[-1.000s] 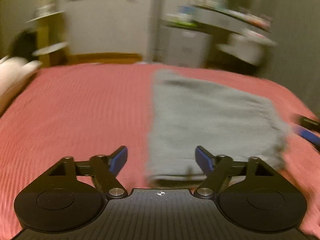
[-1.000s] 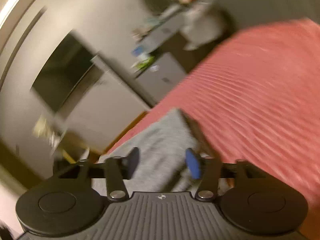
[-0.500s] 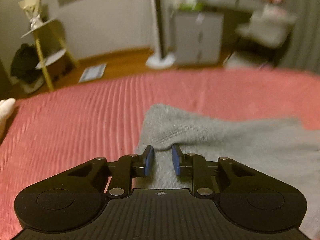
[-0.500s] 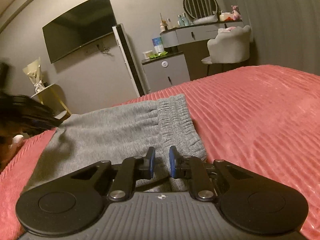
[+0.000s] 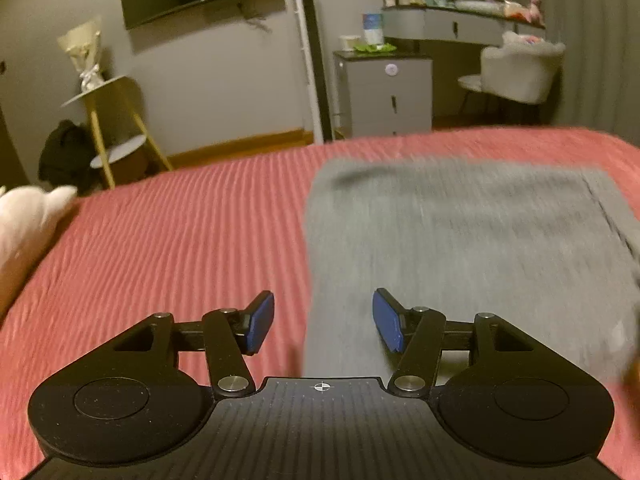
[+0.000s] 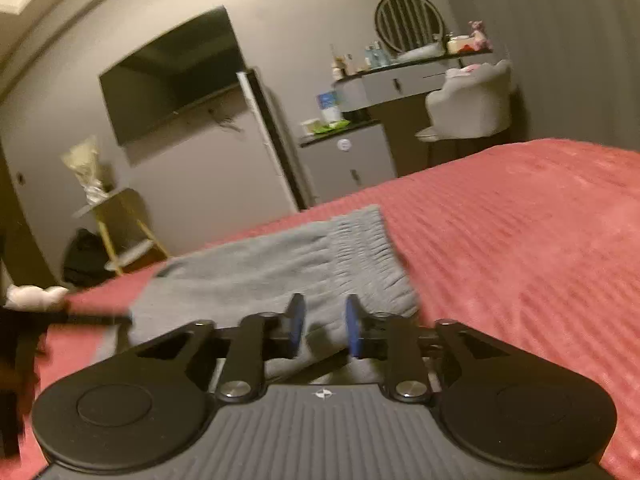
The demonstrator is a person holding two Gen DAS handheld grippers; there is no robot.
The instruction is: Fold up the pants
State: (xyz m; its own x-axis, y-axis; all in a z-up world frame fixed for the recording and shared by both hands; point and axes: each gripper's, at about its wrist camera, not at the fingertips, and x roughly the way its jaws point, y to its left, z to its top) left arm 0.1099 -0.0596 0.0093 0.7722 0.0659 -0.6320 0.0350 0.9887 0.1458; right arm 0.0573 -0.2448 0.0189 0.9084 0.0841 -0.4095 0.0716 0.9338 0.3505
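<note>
Grey pants (image 5: 460, 240) lie folded into a flat rectangle on the red bed cover (image 5: 180, 232). My left gripper (image 5: 323, 322) is open and empty, just above the pants' near left edge. In the right wrist view the pants (image 6: 260, 276) lie ahead, with the ribbed waistband (image 6: 368, 252) on the right. My right gripper (image 6: 323, 326) is open with a narrow gap, over the near end of the pants and holding nothing.
A white pillow (image 5: 28, 220) lies at the bed's left edge. Beyond the bed stand a yellow shelf stand (image 5: 108, 128), a grey cabinet (image 5: 384, 92), a dressing table with a chair (image 5: 516, 72) and a wall TV (image 6: 172, 76).
Both grippers were nearly shut at the pants' edge half a second ago. Both have opened and pulled back and up from the cloth, which now lies flat.
</note>
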